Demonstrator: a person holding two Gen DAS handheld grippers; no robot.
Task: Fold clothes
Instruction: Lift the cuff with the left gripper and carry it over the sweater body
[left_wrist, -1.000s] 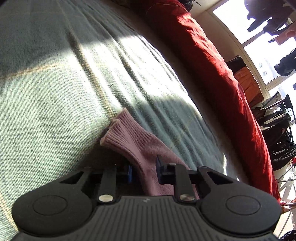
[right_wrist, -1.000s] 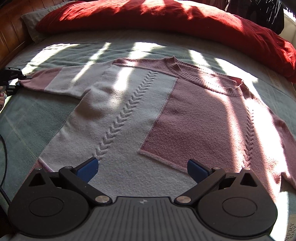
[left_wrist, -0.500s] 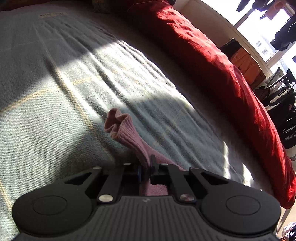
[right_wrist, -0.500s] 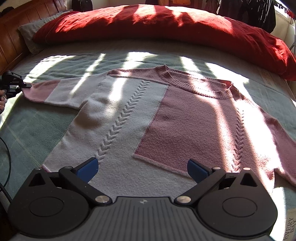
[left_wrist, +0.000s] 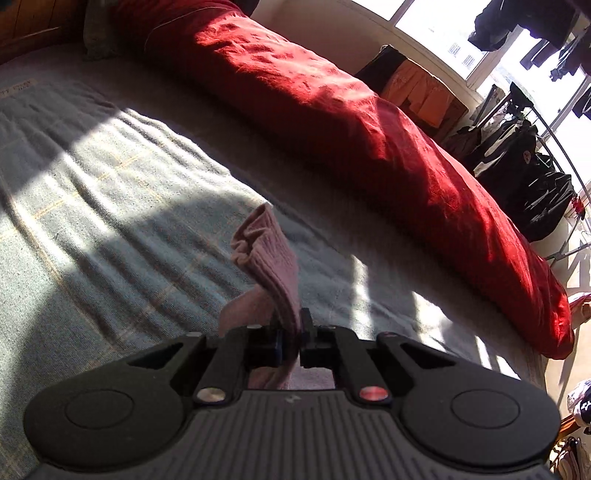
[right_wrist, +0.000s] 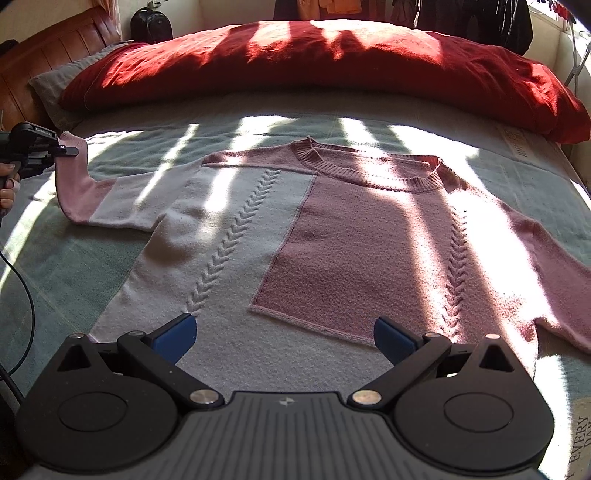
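Note:
A pink and pale grey knit sweater lies flat, front up, on the bed. My left gripper is shut on the pink cuff of its left sleeve and holds it lifted off the blanket; the cuff stands up past the fingers. In the right wrist view the left gripper shows at the far left with the sleeve rising to it. My right gripper is open and empty, hovering over the sweater's lower hem. The other sleeve lies spread to the right.
A green-grey blanket covers the bed. A long red duvet roll lies along the far side, with a wooden headboard at the left. A clothes rack with dark garments stands by the window. A cable hangs at the left.
My left gripper closed on the sleeve cuff and raised it off the blanket. The right gripper drew back and rose slightly, staying open.

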